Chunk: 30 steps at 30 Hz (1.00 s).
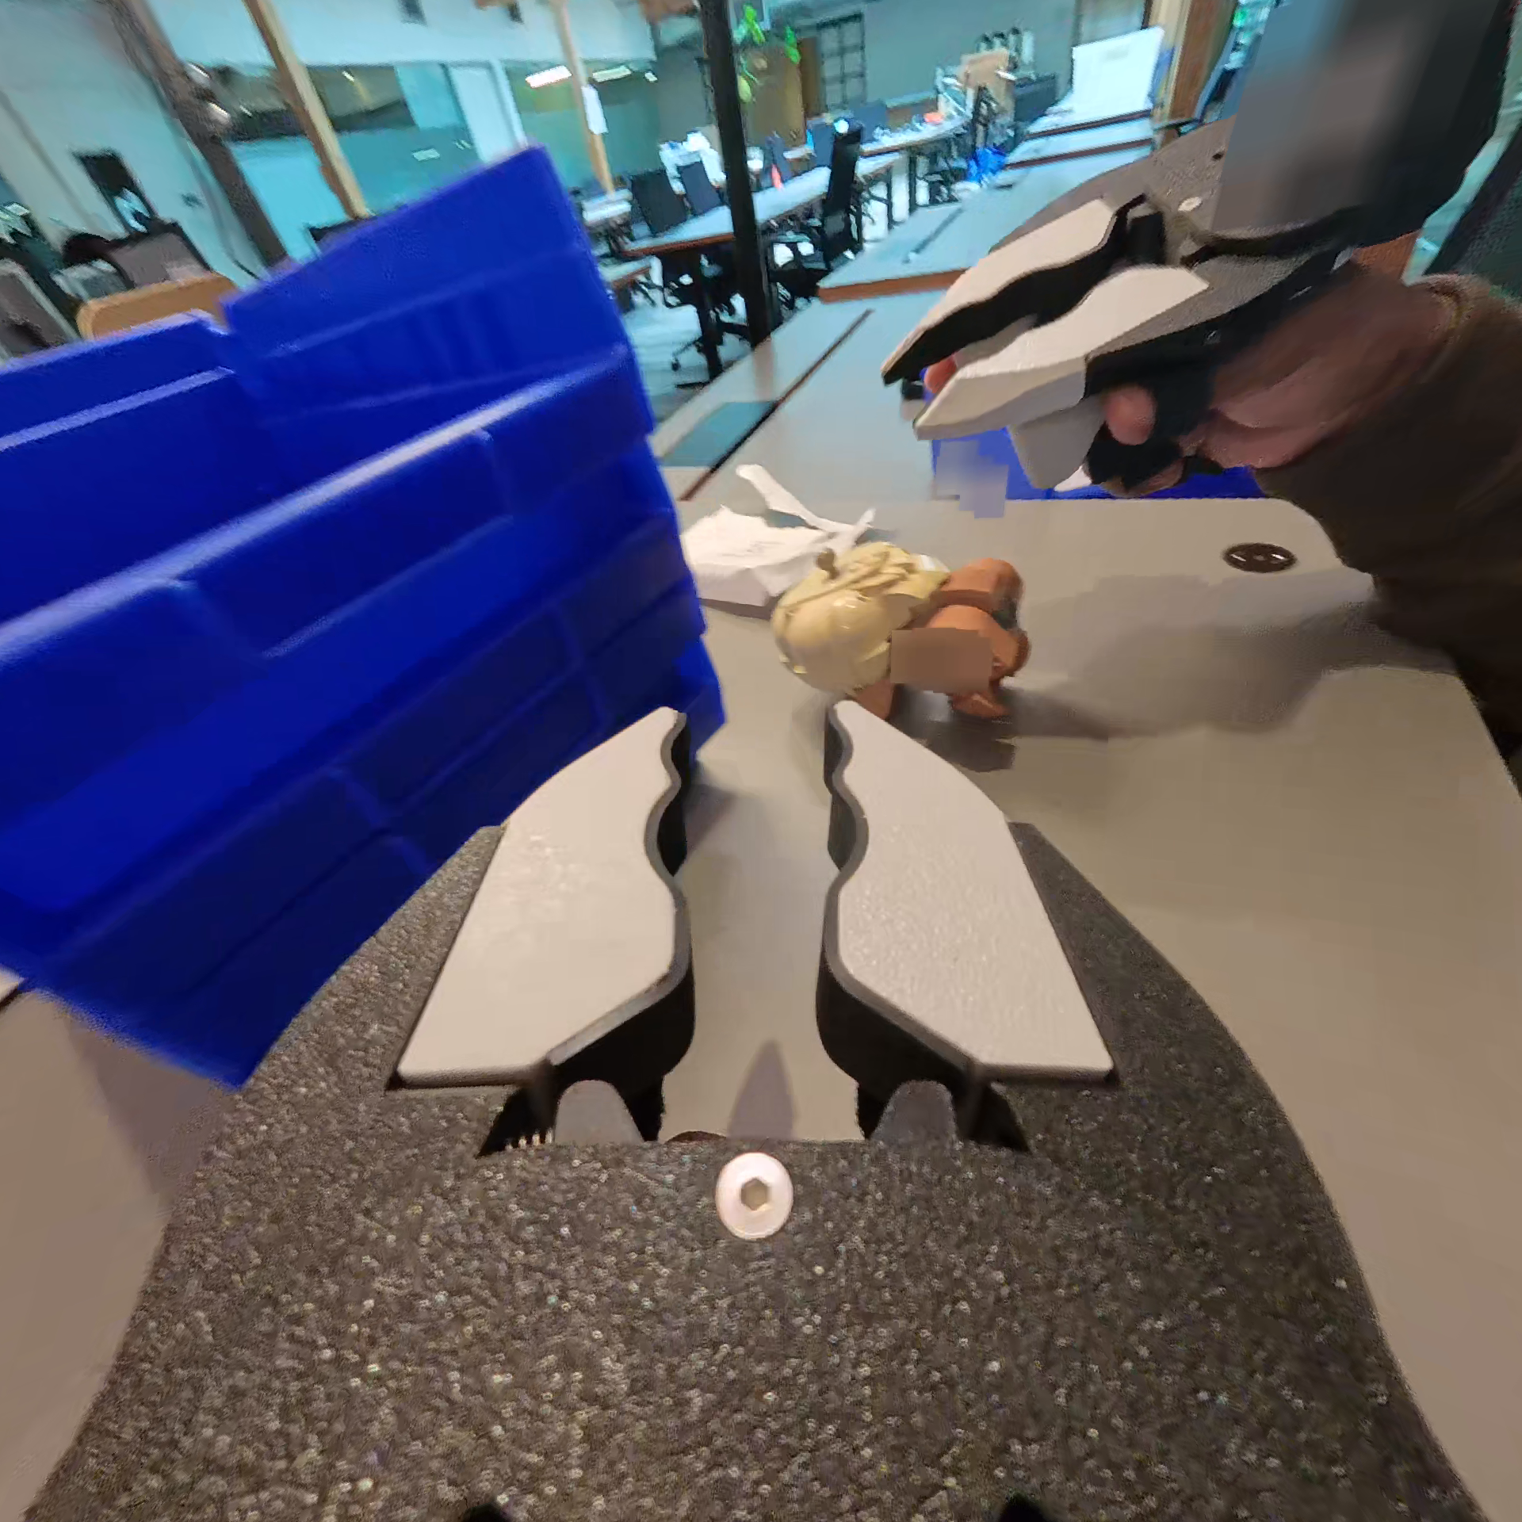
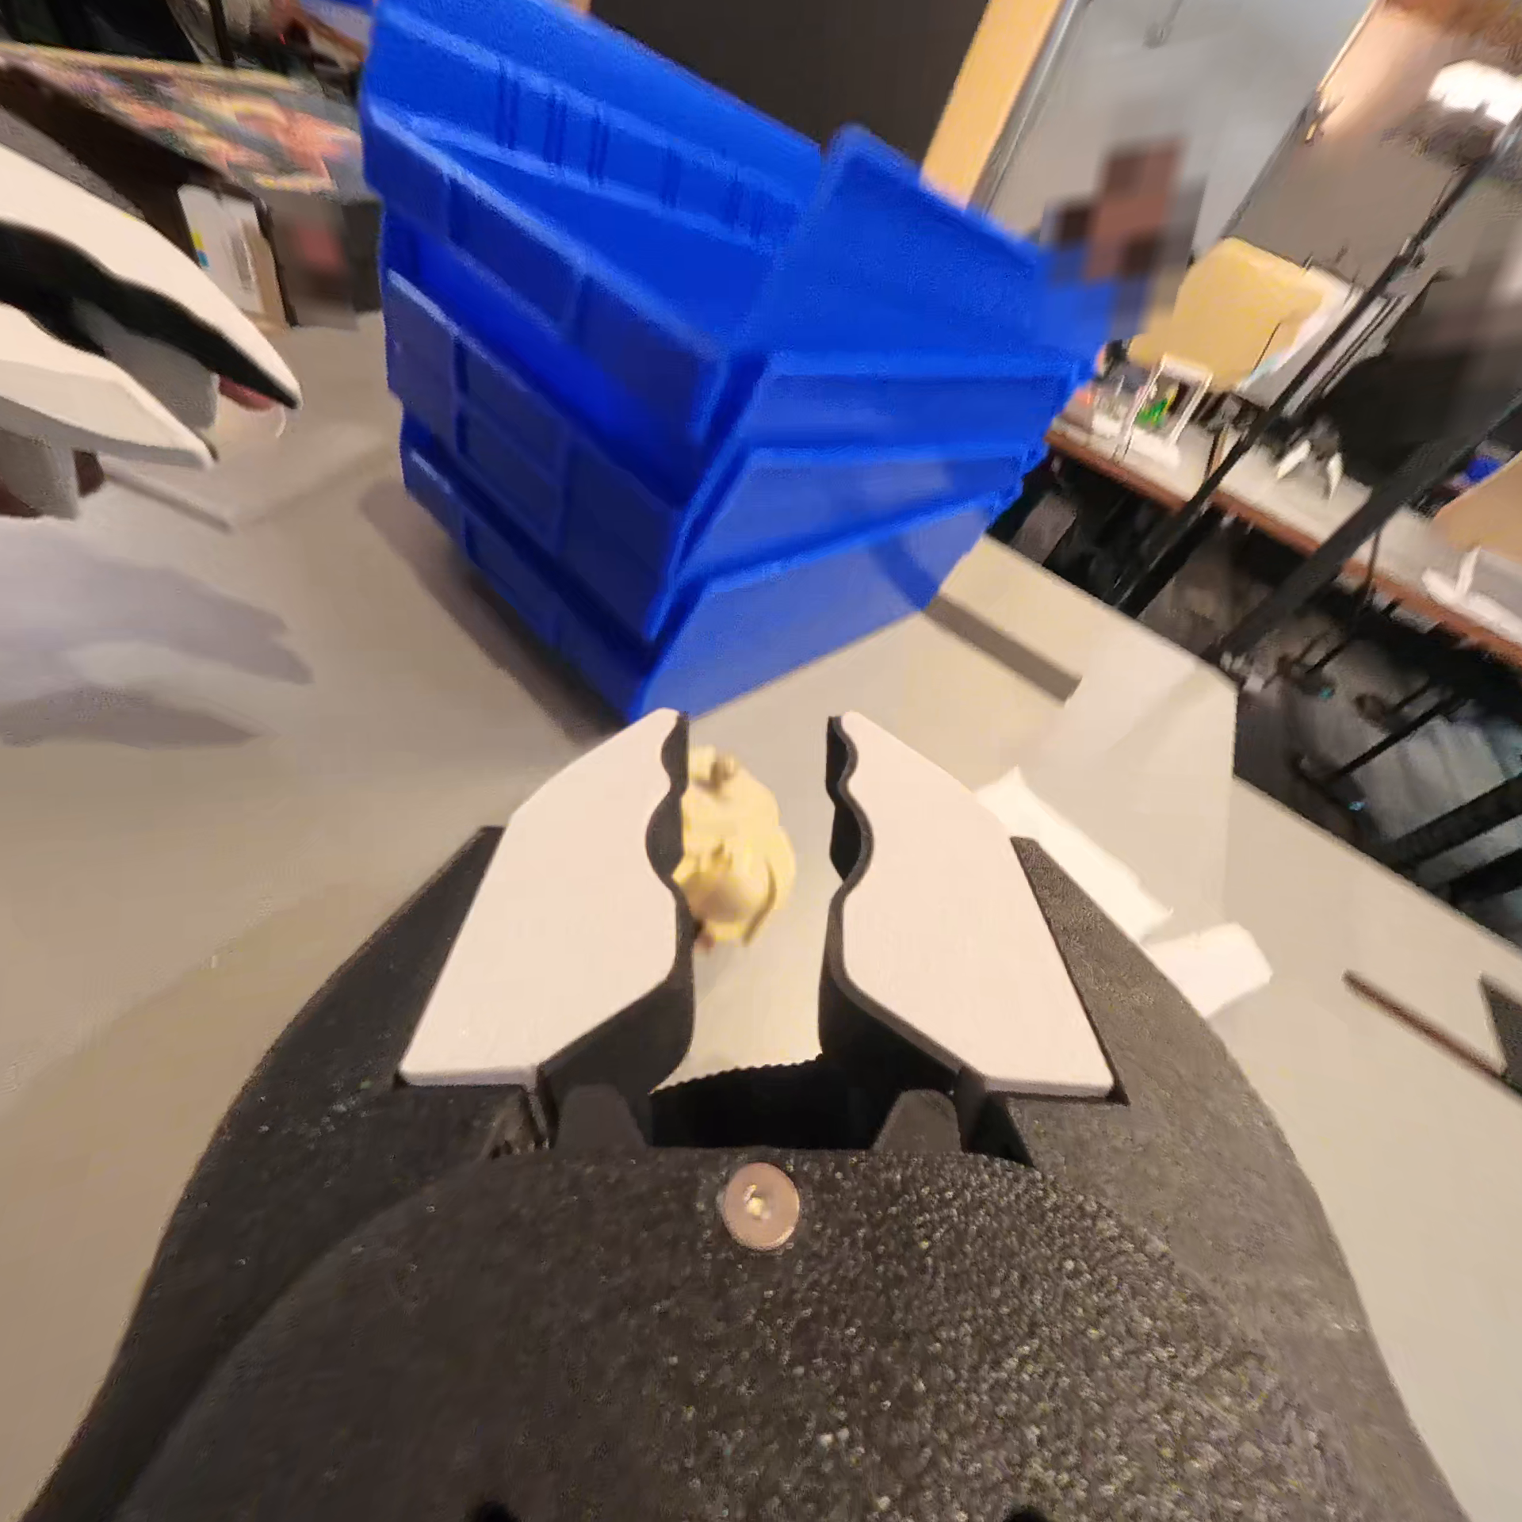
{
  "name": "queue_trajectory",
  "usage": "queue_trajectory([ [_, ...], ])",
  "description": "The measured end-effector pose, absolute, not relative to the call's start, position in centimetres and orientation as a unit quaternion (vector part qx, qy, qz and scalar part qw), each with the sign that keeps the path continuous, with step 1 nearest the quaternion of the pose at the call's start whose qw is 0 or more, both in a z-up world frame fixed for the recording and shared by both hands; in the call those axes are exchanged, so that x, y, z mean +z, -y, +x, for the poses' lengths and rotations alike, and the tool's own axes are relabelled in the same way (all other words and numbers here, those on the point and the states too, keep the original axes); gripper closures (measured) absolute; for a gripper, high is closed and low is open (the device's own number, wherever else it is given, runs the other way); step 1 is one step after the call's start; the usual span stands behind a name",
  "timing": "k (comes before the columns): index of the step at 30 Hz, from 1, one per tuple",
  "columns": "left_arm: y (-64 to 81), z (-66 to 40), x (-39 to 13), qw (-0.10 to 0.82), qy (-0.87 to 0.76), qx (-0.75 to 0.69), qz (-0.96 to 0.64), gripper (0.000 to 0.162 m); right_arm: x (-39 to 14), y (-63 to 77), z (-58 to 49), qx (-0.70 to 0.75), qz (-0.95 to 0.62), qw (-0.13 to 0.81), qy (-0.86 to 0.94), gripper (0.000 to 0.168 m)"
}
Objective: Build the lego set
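A small lego figure with cream hair and a tan-orange body lies on the grey table, just beyond my left gripper. That gripper is open and empty, low over the table. My right gripper hangs in the air at the upper right, held by a hand, well above the figure. In the right wrist view the right gripper is open, and the cream figure shows through the gap, on the table below, near the left finger. The left gripper shows at the far left.
A stack of blue plastic bins stands close on the left of my left gripper; it also shows in the right wrist view. Crumpled white paper lies behind the figure. A round cable hole sits near the table's far right. One gripper's finger ends stand about 15 cm off the other's.
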<state>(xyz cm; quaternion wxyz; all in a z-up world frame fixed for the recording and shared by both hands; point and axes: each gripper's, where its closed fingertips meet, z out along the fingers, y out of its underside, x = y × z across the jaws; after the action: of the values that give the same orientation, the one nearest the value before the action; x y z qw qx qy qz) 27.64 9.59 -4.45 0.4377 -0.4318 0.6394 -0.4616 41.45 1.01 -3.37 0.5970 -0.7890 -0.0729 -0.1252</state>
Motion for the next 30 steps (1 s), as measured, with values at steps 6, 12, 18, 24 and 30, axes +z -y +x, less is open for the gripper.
queue_trajectory([
  [6, -5.5, 30.2, -8.3, 0.365, -0.682, -0.449, -0.448, 0.131, -7.5, 2.7, 41.6, -0.083, -0.823, 0.557, 0.070, 0.137],
  [12, -4.3, 31.1, -10.6, 0.343, -0.708, -0.420, -0.453, 0.131, -10.0, 2.8, 40.8, -0.095, -0.845, 0.523, 0.051, 0.128],
  [18, -4.7, 30.3, -10.9, 0.344, -0.698, -0.425, -0.462, 0.131, -11.2, 2.2, 39.9, -0.127, -0.866, 0.481, 0.045, 0.112],
  [24, -4.8, 29.8, -11.1, 0.346, -0.696, -0.424, -0.464, 0.131, -14.4, 0.4, 40.0, -0.164, -0.890, 0.424, 0.029, 0.115],
  [30, -4.9, 29.4, -10.7, 0.355, -0.696, -0.424, -0.458, 0.131, -14.5, -0.6, 39.0, -0.123, -0.885, 0.435, 0.115, 0.126],
])
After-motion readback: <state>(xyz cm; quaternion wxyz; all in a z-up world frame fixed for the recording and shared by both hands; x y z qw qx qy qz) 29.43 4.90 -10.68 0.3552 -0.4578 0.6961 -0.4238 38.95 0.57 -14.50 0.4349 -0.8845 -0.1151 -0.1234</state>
